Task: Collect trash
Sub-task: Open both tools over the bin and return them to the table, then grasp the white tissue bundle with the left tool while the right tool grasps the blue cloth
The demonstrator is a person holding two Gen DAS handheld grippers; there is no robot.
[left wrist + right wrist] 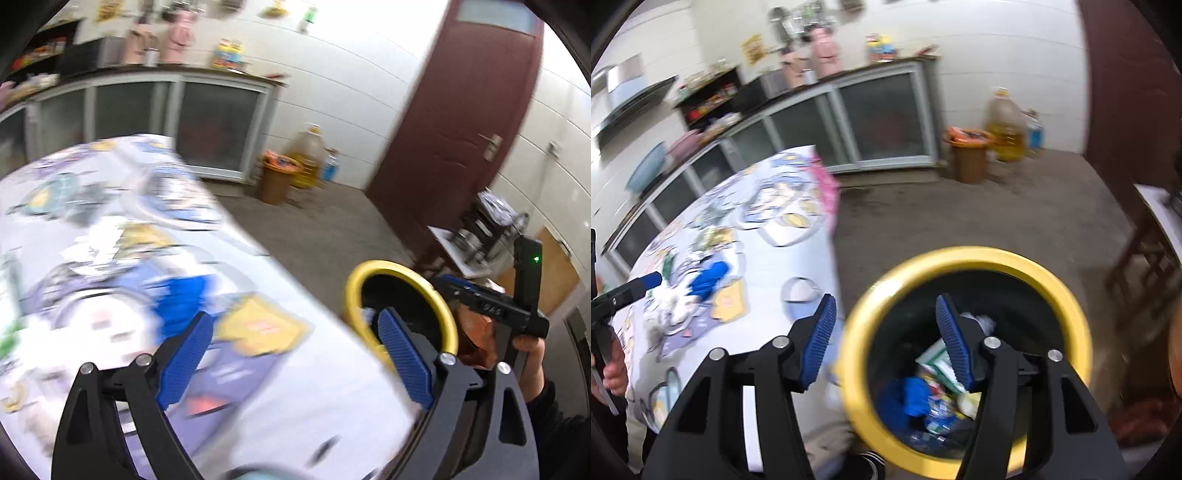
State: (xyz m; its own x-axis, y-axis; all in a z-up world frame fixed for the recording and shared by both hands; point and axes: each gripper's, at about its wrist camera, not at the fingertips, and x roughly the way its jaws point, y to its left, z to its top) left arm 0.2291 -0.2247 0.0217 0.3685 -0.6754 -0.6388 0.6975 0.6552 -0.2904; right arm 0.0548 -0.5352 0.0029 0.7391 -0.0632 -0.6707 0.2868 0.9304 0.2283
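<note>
A: Right tongs (886, 341) apart, nothing between them, tilted down over the yellow-rimmed bin (1067, 280).
B: Bin contents?
A: Trash (938, 391) below the right finger: blue crumpled piece, white-green carton, wrappers. Writing too blurred.
B: Left tongs (291, 365)?
A: Spread wide, empty, above the patterned surface (295, 391); more blue litter (709, 280) lies there, beyond them.

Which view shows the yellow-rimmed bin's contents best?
Right wrist: it looks straight down into the yellow-rimmed bin, showing wrappers and blue trash. Left wrist catches only its rim, interior dark.
</note>
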